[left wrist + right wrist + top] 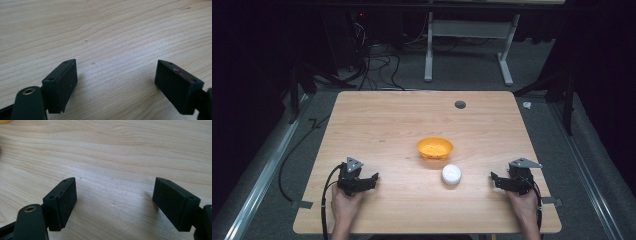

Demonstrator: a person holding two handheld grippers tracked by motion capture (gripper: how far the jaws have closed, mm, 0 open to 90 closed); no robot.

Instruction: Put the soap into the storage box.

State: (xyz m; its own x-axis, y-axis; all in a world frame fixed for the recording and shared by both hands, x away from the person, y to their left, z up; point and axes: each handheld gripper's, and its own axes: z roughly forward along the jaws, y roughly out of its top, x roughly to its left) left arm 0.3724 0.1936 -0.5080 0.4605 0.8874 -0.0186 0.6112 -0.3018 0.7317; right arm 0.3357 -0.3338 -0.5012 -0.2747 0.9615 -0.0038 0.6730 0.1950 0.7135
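An orange bowl (434, 148) sits near the middle of the wooden table (412, 115), and its rim (3, 121) peeks in at the top left corner of the right gripper view. A white round object (451, 174) lies just in front of the bowl, slightly to its right. My left gripper (371, 181) rests low at the front left, held by a hand, with its jaws pointing right. My right gripper (495, 179) rests at the front right with its jaws pointing left toward the white object. Both gripper views show the jaws wide apart over bare wood: left gripper (116, 82), right gripper (113, 202).
A small grey grommet (460, 104) is set into the table near its far edge. Beyond the table stand a white desk frame (467, 45) and loose cables (372, 65) on the grey floor. Metal rails run along both sides of the table.
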